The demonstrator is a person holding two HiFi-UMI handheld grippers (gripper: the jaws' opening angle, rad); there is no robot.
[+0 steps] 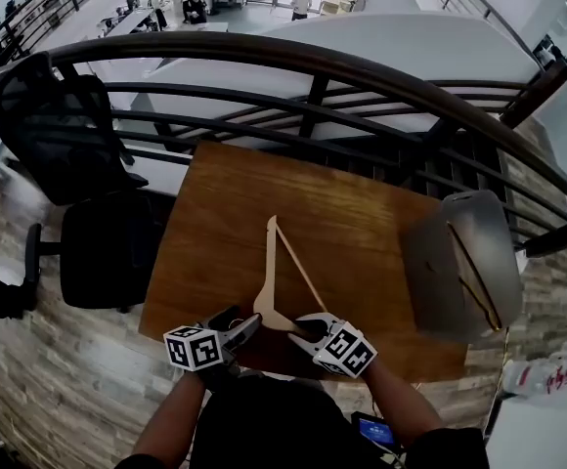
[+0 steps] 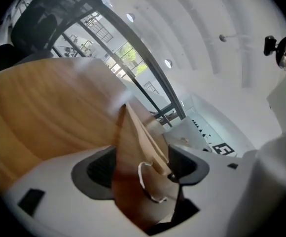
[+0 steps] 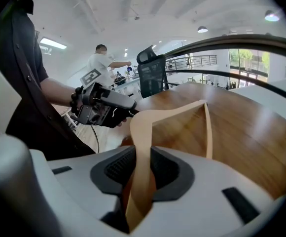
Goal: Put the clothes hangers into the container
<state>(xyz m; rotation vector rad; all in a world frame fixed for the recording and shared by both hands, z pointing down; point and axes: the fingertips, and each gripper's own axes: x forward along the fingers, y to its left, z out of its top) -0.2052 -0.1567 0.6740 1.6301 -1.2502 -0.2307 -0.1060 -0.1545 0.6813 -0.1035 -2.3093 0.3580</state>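
Nearest, low over the front edge of the table, the right gripper is clenched on one arm of a wooden hanger, with its pads pressed against the wood on both sides. Just beside it the left gripper stands released. Its jaws are wide apart with the hanger's neck and wire hook between them, and the pads do not squeeze the wood, though it lies close to one jaw. The hanger is therefore carried by the right grip alone, with its far corner pointing away across the table. I cannot tell whether that tip rests on the wood or floats just above it.

The container, a grey bin, sits at the table's right end, well apart from the held hanger. A second hanger already lies inside it.

My reading is that the pick-up is finished and the carry to the bin has not yet begun. The left gripper should first back away so the hook does not catch on its jaws. The right gripper should then swing the hanger rightward and lift its long arm over the bin's rim. From there it can lower the hanger in beside the second one and only then let go. The wide span is the likeliest part to snag on the rim
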